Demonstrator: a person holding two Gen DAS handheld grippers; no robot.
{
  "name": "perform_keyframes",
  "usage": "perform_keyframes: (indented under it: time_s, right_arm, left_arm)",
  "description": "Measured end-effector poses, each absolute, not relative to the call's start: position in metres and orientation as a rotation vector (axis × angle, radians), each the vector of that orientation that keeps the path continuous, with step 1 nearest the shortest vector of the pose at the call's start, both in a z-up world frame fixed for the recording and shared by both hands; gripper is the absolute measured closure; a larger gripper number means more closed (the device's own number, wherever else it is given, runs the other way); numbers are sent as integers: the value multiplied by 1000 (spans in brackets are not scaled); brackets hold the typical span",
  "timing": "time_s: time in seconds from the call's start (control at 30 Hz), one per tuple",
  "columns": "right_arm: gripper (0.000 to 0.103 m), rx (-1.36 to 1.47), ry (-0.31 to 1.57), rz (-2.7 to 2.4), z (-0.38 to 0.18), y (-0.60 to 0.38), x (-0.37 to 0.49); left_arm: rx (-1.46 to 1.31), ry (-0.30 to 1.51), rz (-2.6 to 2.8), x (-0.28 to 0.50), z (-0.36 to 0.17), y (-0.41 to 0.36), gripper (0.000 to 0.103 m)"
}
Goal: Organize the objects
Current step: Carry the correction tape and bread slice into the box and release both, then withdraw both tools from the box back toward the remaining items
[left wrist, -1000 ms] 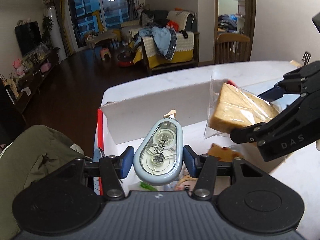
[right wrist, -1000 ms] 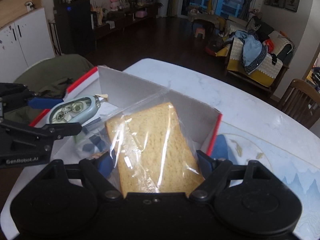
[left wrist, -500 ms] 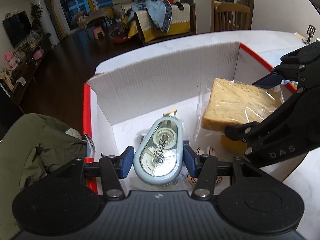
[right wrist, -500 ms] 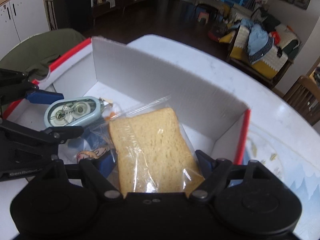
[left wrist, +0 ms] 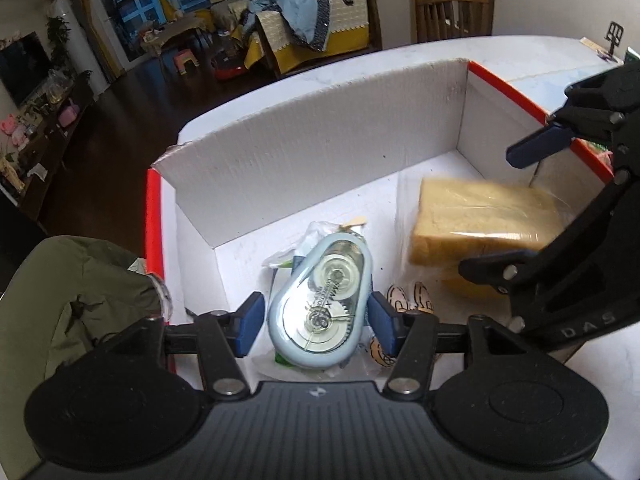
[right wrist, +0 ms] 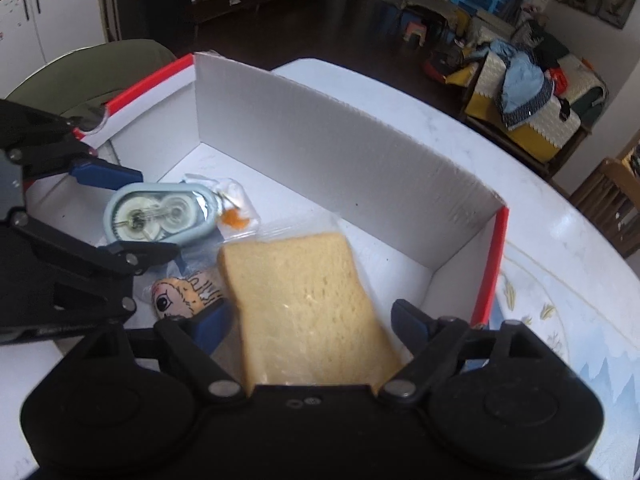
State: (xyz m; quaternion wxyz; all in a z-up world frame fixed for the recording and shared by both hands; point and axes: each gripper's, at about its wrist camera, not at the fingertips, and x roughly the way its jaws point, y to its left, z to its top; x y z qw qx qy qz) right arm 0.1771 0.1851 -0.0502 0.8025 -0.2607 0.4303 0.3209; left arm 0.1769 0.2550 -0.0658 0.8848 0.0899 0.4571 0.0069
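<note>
We have both tongs low inside white cardboard box (left wrist: 320, 152) on tabletop (right wrist: 560, 280). Left tongs (left wrist: 316, 320) opening: correction tape dispenser (left wrist: 320, 300) between pads, gaps showing either side, long axis running along fingers, resting on packets on box floor. Right tongs (right wrist: 310, 326) wide and opening; bagged bread slice (right wrist: 304, 296) between pads, free on right side, lying flat, length along fingers. We judge both items released; retreat goes straight up and back.

Matt white corrugated cardboard box (left wrist: 320, 136); glossy clear plastic around the porous bread (right wrist: 304, 292); translucent plastic tape dispenser (left wrist: 320, 304).
</note>
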Motion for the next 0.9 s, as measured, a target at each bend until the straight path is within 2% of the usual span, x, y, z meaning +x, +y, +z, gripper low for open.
perform_keyframes:
  time_s: [0.1,0.7,0.8,0.9]
  right_arm:
    - [16,-550,899,712,-44,183,172]
    - [13,-427,807,790,7,142,139]
    - [13,-392,792,801,17,127,134]
    - [12,-357,773,812,26,108,129]
  left_arm:
    - [159,933,14,173,-62,259,41]
    - [61,795,10,141,-14,237,40]
    - [39,774,17,135,-6,226,34]
    - [17,754,19,129,2,215,33]
